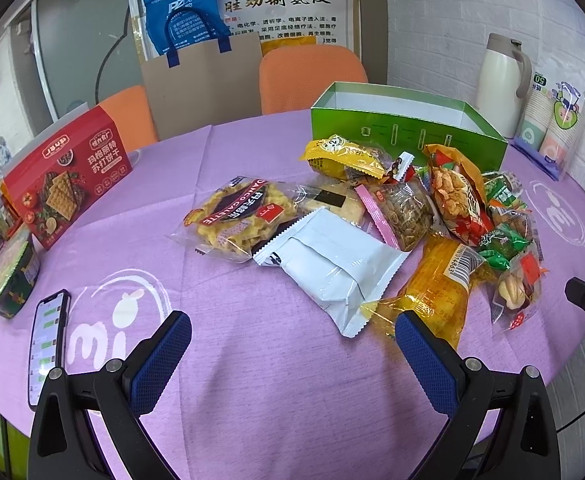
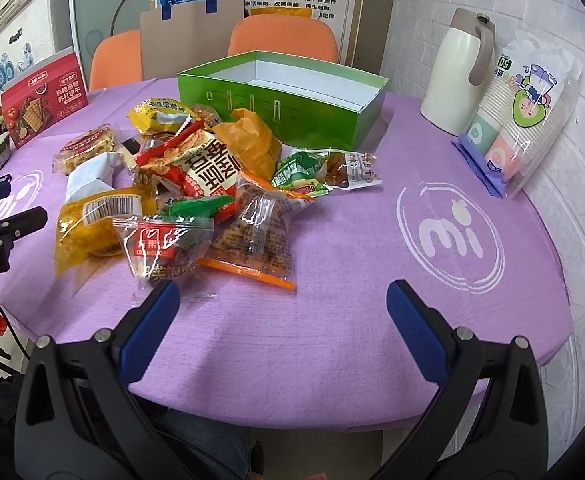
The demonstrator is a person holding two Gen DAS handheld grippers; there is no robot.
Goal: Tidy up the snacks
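Both grippers, left gripper point(image 1: 292, 332) and right gripper point(image 2: 282, 300), gape empty; white packet point(image 1: 328, 264) lies diagonally.

The left gripper point(image 1: 292, 332) hovers above the table's near edge, its blue-padded fingers point(image 1: 164, 356) spread wide and holding nothing. The right gripper point(image 2: 282, 304) hangs over the near edge too, jaws likewise apart and empty.

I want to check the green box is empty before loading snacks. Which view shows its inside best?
The right wrist view: the green box shows its white inner walls and part of a bare floor. The left wrist view shows the green box lower on, mostly its front wall and rim.
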